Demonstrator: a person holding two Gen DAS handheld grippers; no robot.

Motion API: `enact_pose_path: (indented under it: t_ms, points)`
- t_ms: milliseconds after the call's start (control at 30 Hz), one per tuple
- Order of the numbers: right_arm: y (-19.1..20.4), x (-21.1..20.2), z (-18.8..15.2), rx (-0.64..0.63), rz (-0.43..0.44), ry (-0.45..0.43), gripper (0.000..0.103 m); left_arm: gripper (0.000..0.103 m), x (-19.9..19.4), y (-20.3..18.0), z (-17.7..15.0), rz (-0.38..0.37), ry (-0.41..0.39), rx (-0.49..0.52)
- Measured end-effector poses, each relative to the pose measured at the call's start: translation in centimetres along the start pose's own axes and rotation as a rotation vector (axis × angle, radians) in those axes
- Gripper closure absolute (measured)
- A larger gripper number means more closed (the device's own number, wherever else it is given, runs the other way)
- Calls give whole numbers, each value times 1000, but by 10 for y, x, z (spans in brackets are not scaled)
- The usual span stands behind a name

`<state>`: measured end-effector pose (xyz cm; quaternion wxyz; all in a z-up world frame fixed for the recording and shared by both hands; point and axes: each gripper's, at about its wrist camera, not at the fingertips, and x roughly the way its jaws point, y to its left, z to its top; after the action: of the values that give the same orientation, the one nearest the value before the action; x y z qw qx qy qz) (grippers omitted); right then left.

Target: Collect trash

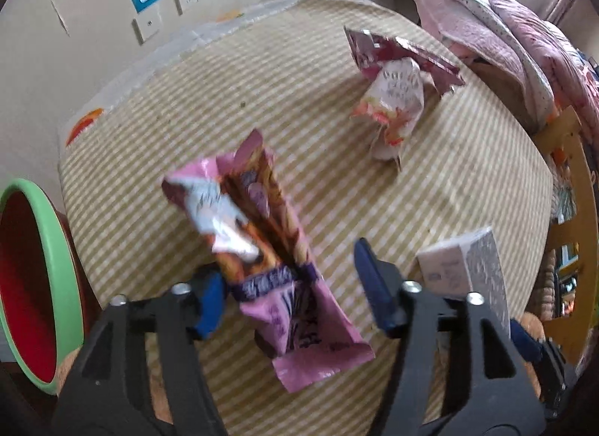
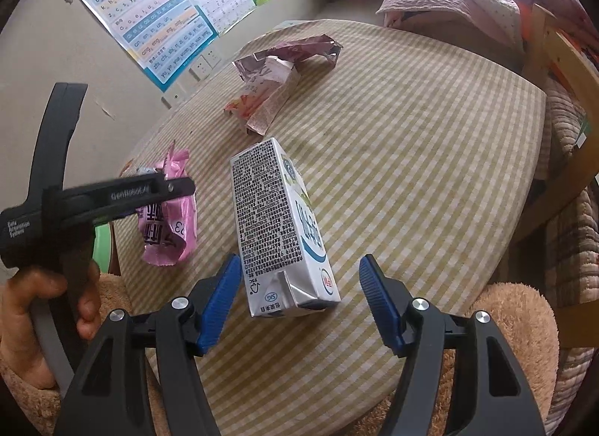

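- A table (image 2: 430, 144) with a round edge carries everything; a cloth with yellow and white checks covers it.
- A white milk carton (image 2: 279, 226) lies on its side on the cloth.
- A pink snack wrapper (image 1: 277, 267) lies beside the carton, open and crumpled.
- Two more crumpled wrappers (image 2: 277, 72) lie together at the far part, touching each other.

Lay scattered on the checked cloth: torn pink snack wrapper (image 1: 269, 267), white milk carton (image 2: 279, 228) on its side, flattened pink carton (image 1: 397, 106) against crumpled maroon wrapper (image 1: 374, 48)
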<state>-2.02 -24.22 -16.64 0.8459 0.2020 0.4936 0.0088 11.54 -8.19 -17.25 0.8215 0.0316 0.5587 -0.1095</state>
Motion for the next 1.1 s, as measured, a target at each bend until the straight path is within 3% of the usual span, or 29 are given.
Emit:
enact_pose_path:
  t_ms: [233, 500, 667, 833, 867, 933, 967, 1100]
  points:
    - [-3, 0, 0, 16, 8, 3, 36, 40, 13, 6, 9, 33, 14, -65]
    - [-6, 0, 0, 21, 13, 4, 36, 41, 15, 6, 2, 71, -1, -39]
    - [-6, 0, 0, 21, 12, 5, 36, 36, 19, 7, -4, 83, -18, -33]
    - [-5, 1, -1, 20, 12, 6, 36, 36, 23, 17, -6, 33, 27, -107]
    - [-5, 1, -1, 19, 12, 7, 36, 38, 23, 18, -5, 35, 31, -106]
    - [-5, 2, -2, 18, 9, 10, 35, 60, 21, 16, -4, 58, 30, -67]
    - [-4, 3, -2, 19, 10, 11, 35, 66, 20, 15, -4, 69, 27, -45]
    - [-5, 3, -1, 21, 8, 11, 35, 69, 10, 12, -10, 81, -8, -15]
